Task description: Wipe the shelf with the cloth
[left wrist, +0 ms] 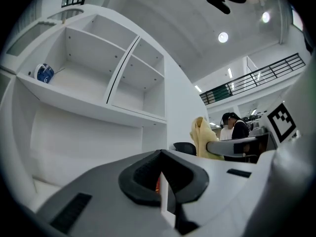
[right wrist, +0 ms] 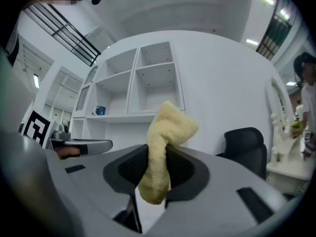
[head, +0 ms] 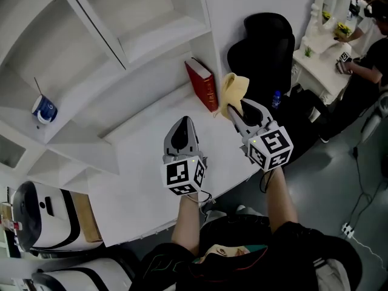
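A yellow cloth (head: 234, 91) sticks up from my right gripper (head: 237, 111), which is shut on it above the right end of the white shelf unit's wide bottom board (head: 139, 156). In the right gripper view the cloth (right wrist: 165, 132) is pinched between the jaws and its lower end hangs below them. My left gripper (head: 183, 123) hovers over the middle of the board, shut with nothing in it; its closed tips (left wrist: 162, 177) point at the shelf's back wall. A red book (head: 202, 83) stands upright at the board's right end, just left of the cloth.
A blue and white cup (head: 43, 110) sits on the upper left shelf. A black office chair (head: 267, 47) stands right of the unit, with a blue bottle (head: 276, 99) beside it. White appliances (head: 36, 214) sit at lower left. A person (head: 370, 53) stands at a white table far right.
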